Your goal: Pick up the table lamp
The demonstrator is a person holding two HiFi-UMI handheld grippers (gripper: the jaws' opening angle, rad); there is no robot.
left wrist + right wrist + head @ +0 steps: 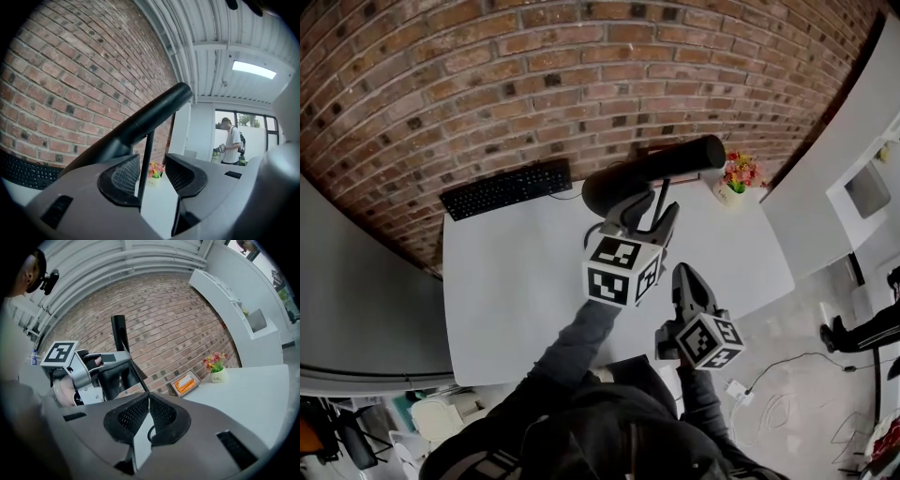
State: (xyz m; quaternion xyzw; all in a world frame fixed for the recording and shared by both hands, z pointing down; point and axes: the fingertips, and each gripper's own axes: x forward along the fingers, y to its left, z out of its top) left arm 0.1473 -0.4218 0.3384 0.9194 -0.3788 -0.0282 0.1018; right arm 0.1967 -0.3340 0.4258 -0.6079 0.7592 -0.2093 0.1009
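The black table lamp (661, 166) has a long tube-shaped head and a thin stem. It hangs over the white table (506, 291) near its far edge. My left gripper (645, 217) reaches level under the head. In the left gripper view this gripper (152, 171) is open, and the stem (146, 157) stands in the gap, close to the left pad (124, 176). My right gripper (684, 277) is nearer to me, to the right of the left one. Its jaws (148, 404) are shut with nothing between them. The right gripper view shows the lamp (119, 333) above the left gripper (129, 376).
A black keyboard (506, 187) lies at the table's far left by the brick wall. A small pot of flowers (737, 176) stands at the far right corner, with an orange box (185, 383) next to it. A person (232, 140) stands far off.
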